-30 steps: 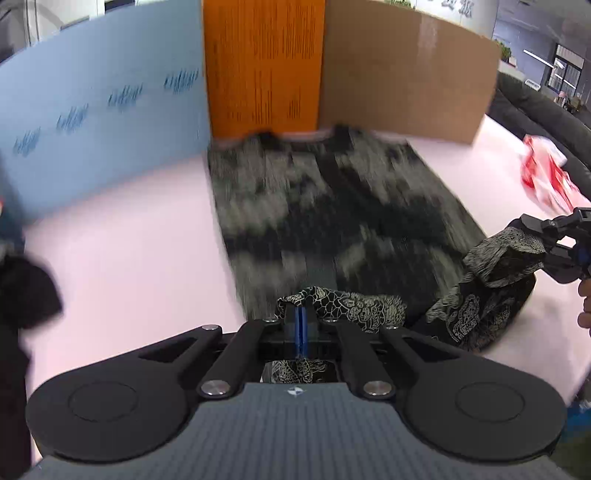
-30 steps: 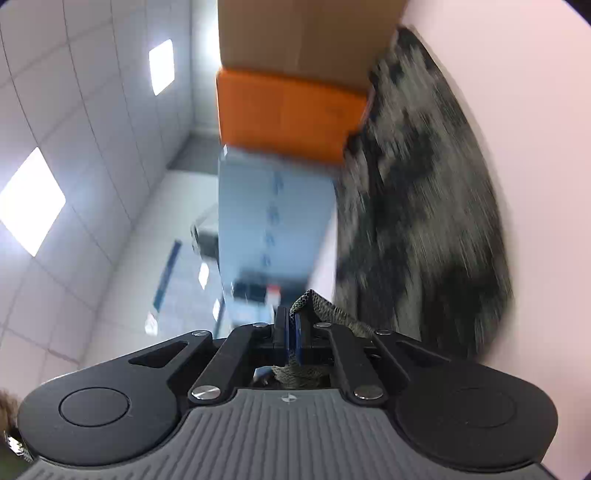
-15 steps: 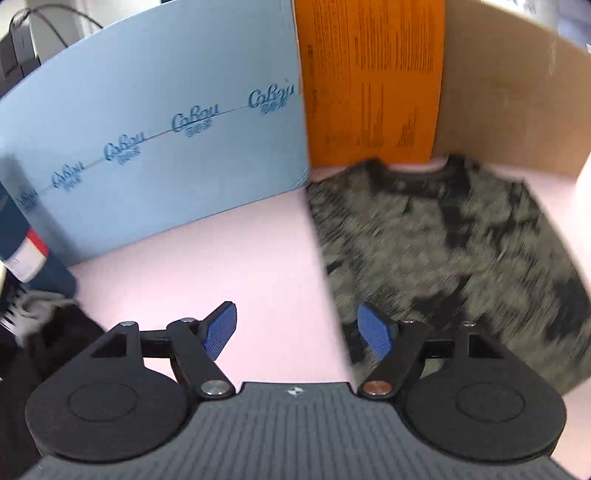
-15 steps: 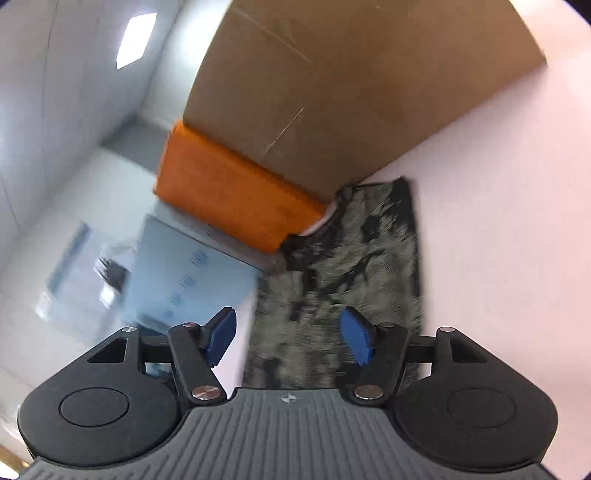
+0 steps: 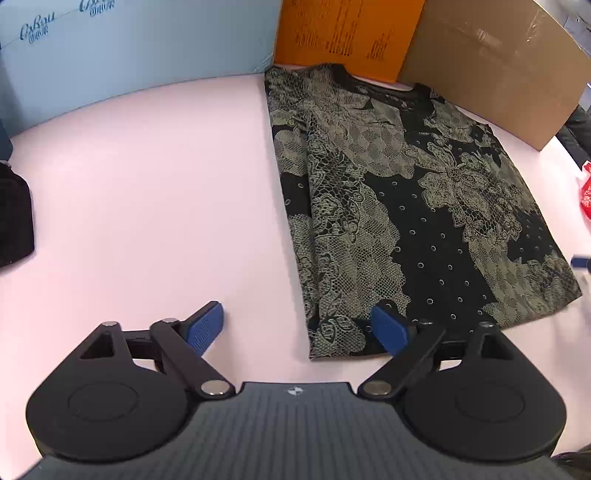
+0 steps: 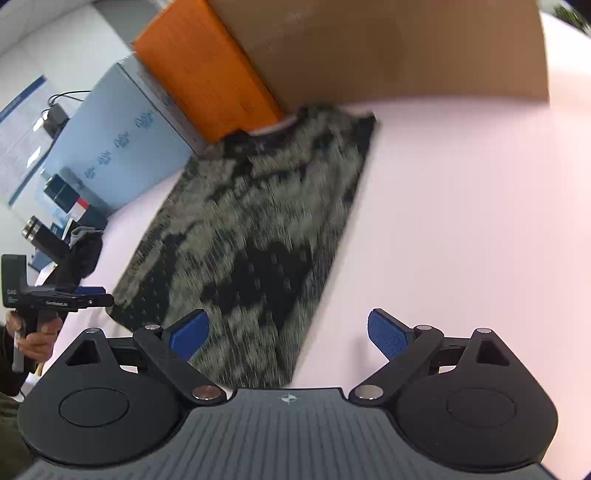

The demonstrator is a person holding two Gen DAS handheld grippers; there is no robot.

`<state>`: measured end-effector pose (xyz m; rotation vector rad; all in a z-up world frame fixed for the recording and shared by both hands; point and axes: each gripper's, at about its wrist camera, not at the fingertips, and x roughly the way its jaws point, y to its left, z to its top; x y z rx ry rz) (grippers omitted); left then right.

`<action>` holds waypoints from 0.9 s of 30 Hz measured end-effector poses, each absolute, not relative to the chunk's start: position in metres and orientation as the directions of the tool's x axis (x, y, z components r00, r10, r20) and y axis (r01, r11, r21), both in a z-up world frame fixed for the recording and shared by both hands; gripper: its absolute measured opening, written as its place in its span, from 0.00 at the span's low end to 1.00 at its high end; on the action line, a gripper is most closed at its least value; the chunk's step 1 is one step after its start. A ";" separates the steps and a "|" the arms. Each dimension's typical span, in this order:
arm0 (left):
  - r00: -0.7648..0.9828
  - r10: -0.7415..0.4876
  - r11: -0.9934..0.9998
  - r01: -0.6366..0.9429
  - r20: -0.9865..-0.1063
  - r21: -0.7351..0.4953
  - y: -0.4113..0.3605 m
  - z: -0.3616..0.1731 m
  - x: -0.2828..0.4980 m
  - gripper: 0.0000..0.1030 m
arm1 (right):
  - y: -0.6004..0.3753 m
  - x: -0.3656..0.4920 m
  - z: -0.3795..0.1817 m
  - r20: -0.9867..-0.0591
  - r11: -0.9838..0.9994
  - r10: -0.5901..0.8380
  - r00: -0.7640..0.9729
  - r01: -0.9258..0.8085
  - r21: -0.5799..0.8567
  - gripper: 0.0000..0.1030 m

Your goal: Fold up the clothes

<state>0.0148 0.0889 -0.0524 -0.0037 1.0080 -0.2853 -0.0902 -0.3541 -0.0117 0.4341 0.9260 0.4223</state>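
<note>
- Black cloth with a pale lace print: the shirt lies flat on the pink surface, collar up against the orange board and the brown cardboard.
- Both long sides look turned in, so it shows as a narrow rectangle with straight edges and the hem nearest the cameras. That shape fits a shirt part-way through folding.
- Left hand-held gripper hangs over the near left corner of the hem, fingers spread wide, nothing between them.
- Right hand-held gripper is likewise wide apart and empty, over the near right edge; its view is blurred.
- Handling, as a judgement: thin, soft and light, so it will droop and wrinkle when lifted and may slide on the smooth surface.
- Best hold is likely the two hem corners, pinching all layers together so the turned-in sides do not fall open.
- A dark bundle sits at the far left, well apart.
</note>
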 end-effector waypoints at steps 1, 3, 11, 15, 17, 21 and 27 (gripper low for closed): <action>0.503 -0.240 0.963 0.234 -0.830 -0.136 0.085 -0.052 0.014 0.89 | -0.348 -0.095 -0.020 -0.640 0.820 0.533 0.554 -0.152 0.551 0.91; 0.501 -0.263 0.958 0.237 -0.824 -0.162 0.077 -0.051 0.015 0.89 | -0.333 -0.103 -0.029 -0.579 0.796 0.549 0.602 -0.166 0.582 0.92; 0.583 -0.183 0.956 0.292 -0.792 -0.007 0.052 -0.041 -0.003 0.01 | -0.304 -0.083 -0.051 -0.532 0.724 0.568 0.628 -0.073 0.686 0.05; 0.587 -0.209 0.939 0.345 -0.782 0.008 0.066 -0.027 -0.025 0.02 | -0.305 -0.085 -0.047 -0.522 0.690 0.624 0.581 -0.097 0.717 0.05; 0.583 -0.215 0.928 0.373 -0.783 0.023 0.075 -0.021 -0.039 0.02 | -0.310 -0.092 -0.035 -0.502 0.664 0.668 0.550 -0.135 0.735 0.05; 0.521 -0.208 0.905 0.423 -0.828 0.040 0.096 -0.020 -0.074 0.03 | -0.315 -0.108 -0.019 -0.498 0.615 0.755 0.427 -0.197 0.764 0.05; 0.522 -0.157 0.862 0.487 -0.838 0.142 0.117 -0.010 -0.102 0.66 | -0.322 -0.120 -0.007 -0.581 0.677 0.725 0.370 -0.224 0.701 0.49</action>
